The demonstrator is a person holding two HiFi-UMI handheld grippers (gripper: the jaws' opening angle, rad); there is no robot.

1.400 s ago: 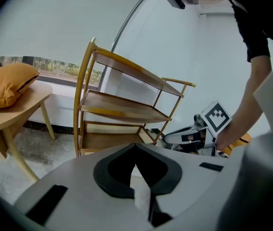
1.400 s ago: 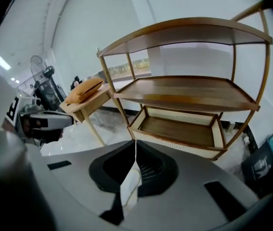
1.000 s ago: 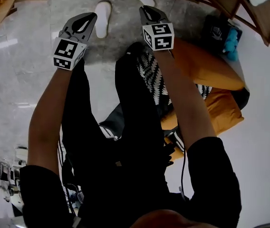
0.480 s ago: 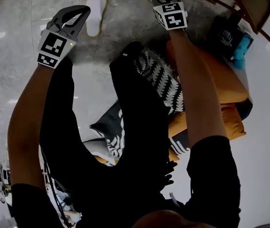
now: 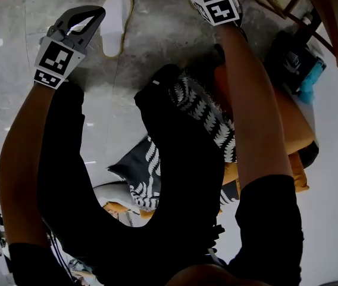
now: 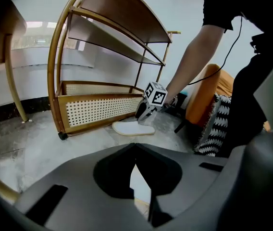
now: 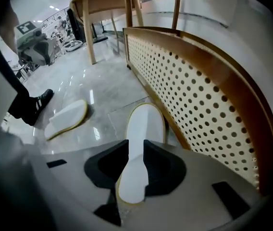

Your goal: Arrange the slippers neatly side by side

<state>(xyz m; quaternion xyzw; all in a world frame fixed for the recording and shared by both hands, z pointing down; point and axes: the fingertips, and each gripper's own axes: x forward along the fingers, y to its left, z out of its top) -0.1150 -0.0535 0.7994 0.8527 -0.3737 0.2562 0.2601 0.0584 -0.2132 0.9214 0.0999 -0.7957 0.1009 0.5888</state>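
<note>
Looking down past my own arms, I find my left claw (image 5: 99, 11) at the upper left of the head view, its two grey jaws pressed tip to tip with nothing between them. It hangs tilted toward the grey marbled stone floor (image 5: 157, 34), just left of a flat white slipper with a thin yellowish rim (image 5: 114, 21) lying near the top edge. I judge the claw is closed only because it has no work yet; it must open before it can take that slipper's edge.

Right of centre, a black-and-white leaf-patterned cushion (image 5: 207, 109) leans by an orange upholstered seat (image 6: 207, 97), clear of the job.

At the top right, my right claw (image 7: 132, 146) points steeply down. In its own view the jaws stand a narrow way apart, and the second white slipper (image 7: 143, 124) shows through the gap, running lengthwise away from me. The pads do not seem to pinch it, so I take the claw as lined up over one end, not gripping.

This second slipper lies close along the foot of a bent-wood rack with a perforated cream panel (image 7: 199, 105), at an angle to the first and well apart from it. The pair is not yet side by side. With the rack so near, I expect the slipper should be drawn out toward its mate.
</note>
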